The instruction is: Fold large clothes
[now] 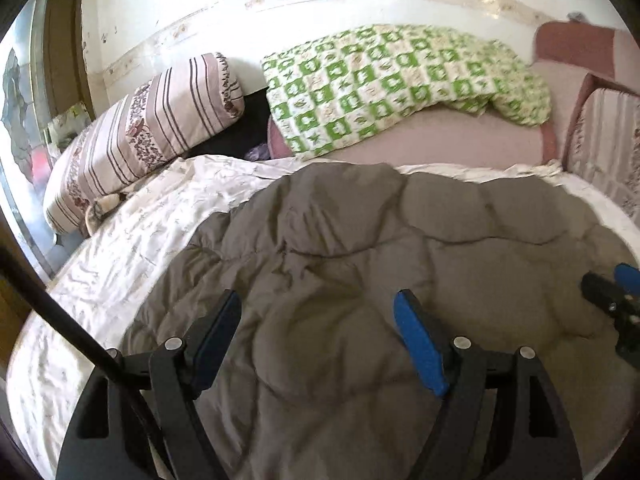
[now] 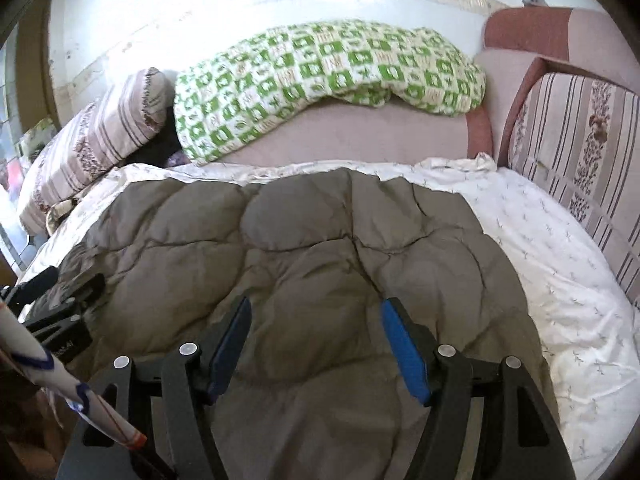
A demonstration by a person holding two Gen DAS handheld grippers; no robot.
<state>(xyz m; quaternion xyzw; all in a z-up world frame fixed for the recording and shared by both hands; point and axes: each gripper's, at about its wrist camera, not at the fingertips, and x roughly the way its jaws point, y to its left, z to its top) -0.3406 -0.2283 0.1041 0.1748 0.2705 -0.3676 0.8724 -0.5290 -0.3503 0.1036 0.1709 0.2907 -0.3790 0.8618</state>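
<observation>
Item: grey-brown quilted puffer garment (image 1: 360,264), lying spread and roughly flat on a white patterned bedsheet (image 1: 132,224), filling the near middle of the bed. Its far edge lies just short of the sheet's far edge; sleeves and collar cannot be told apart.

Left gripper (image 1: 320,320): jaws spread wide above the near part of the garment, no fabric pinched between the blue pads.

Right gripper (image 2: 316,320): likewise spread, over the garment beside the left one, holding nothing.

Step in hand, as judged: both grippers free between folds, or ahead of the first one. The next move calls for each gripper to pinch an edge or corner of the padded fabric and carry it across; the thick filling will likely need a deep bite to stay held.

Surroundings: striped floral pillow (image 1: 136,140) at far left, green-and-white checked blanket (image 1: 400,80) along the wall, a second striped cushion (image 2: 580,160) at right, pink mattress cover (image 2: 360,136) beyond the sheet.

Obstructions: none lie on the garment; a dark cable (image 1: 80,340) crosses the left view's near corner.
</observation>
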